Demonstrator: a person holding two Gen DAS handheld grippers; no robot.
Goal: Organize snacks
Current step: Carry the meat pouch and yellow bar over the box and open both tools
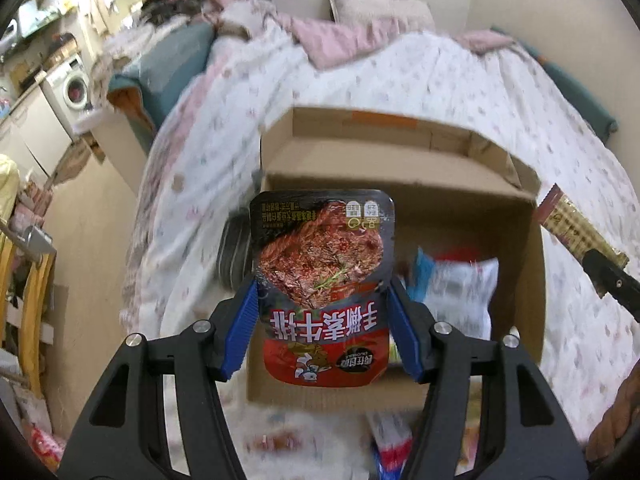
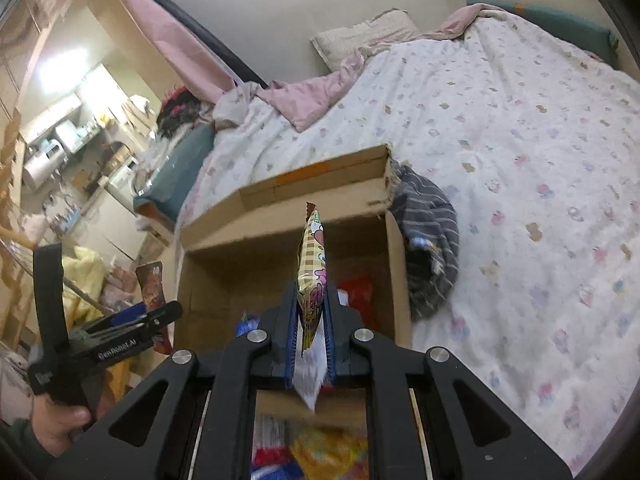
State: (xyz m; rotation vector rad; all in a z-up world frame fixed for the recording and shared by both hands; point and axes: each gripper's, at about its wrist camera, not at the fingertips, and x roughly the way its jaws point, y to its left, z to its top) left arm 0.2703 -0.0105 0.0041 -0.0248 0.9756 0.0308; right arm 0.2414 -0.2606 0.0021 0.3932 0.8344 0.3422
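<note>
My left gripper (image 1: 323, 308) is shut on a red and black snack pouch (image 1: 322, 276) with a meat picture, held upright above the near left part of an open cardboard box (image 1: 400, 176) on the bed. My right gripper (image 2: 312, 312) is shut on a thin yellow checked snack packet (image 2: 311, 264), edge-on, over the same box (image 2: 280, 208). The box holds a white and blue packet (image 1: 460, 292) and a red packet (image 2: 358, 286). The right gripper and its packet show at the right edge of the left wrist view (image 1: 580, 240); the left gripper and its pouch show at the left of the right wrist view (image 2: 150, 292).
The box sits on a flowered white bed cover (image 2: 520, 160). A grey striped cloth (image 2: 432, 240) lies against the box's right side. Several loose snack packets (image 2: 320, 448) lie on the bed in front of the box. A pillow (image 2: 360, 36) and pink blanket (image 2: 312, 100) lie at the far end.
</note>
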